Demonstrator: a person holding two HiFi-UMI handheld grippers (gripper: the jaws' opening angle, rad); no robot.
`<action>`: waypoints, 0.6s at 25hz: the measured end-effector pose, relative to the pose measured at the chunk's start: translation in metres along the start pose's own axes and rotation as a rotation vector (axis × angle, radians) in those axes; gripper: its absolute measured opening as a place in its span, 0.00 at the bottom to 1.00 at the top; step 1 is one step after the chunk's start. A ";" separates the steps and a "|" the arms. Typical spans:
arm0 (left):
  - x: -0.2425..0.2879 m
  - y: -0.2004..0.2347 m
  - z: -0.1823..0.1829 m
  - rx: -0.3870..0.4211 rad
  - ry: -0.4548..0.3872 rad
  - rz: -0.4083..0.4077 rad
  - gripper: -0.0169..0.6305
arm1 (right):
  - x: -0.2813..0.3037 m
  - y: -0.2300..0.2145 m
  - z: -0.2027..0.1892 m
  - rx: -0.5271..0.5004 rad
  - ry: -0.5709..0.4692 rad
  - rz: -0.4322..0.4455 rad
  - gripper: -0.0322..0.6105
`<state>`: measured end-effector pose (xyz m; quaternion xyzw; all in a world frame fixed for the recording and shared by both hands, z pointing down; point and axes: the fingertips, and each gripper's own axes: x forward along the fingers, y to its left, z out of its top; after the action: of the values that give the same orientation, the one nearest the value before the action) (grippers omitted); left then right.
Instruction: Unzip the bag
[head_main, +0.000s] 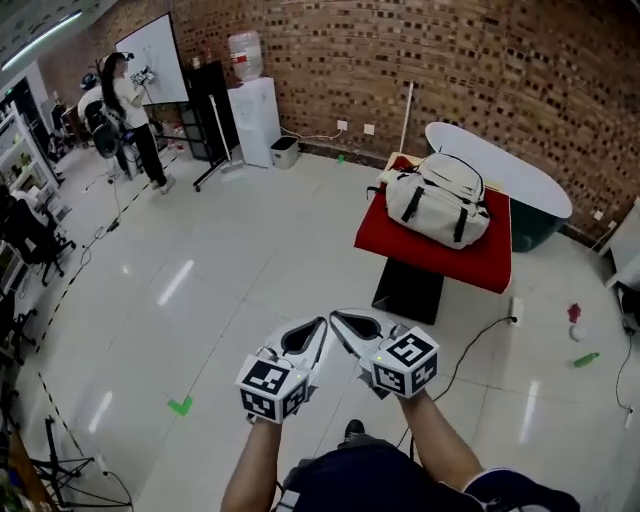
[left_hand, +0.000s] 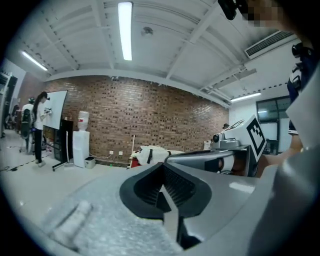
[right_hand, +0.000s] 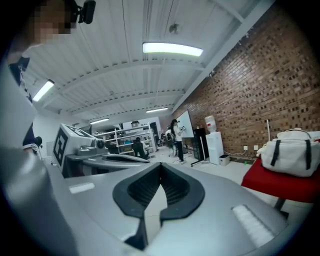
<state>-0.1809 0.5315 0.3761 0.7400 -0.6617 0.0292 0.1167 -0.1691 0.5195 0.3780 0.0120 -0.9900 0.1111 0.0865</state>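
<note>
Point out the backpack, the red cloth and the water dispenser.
backpack (head_main: 437, 200), head view, white front panel.
red cloth (head_main: 450, 262), head view, bare front edge.
water dispenser (head_main: 255, 120), head view, white cabinet.

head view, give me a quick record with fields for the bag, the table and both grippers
bag: white backpack with black straps, lying on the table; zip too small to read
table: covered in red cloth, ahead and to the right
left gripper: shut, empty, well short of the bag
right gripper: shut, empty, close beside the left gripper
contact with bag: none
</note>
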 end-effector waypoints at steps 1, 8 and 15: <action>0.018 -0.010 0.004 0.016 -0.002 -0.035 0.03 | -0.012 -0.018 0.002 0.004 -0.014 -0.037 0.06; 0.108 -0.077 0.008 0.052 0.042 -0.255 0.03 | -0.095 -0.108 0.003 0.063 -0.076 -0.269 0.06; 0.175 -0.114 0.011 0.080 0.053 -0.435 0.03 | -0.156 -0.166 0.002 0.108 -0.118 -0.486 0.06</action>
<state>-0.0481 0.3701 0.3848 0.8682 -0.4817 0.0491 0.1083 -0.0091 0.3577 0.3855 0.2608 -0.9539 0.1388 0.0522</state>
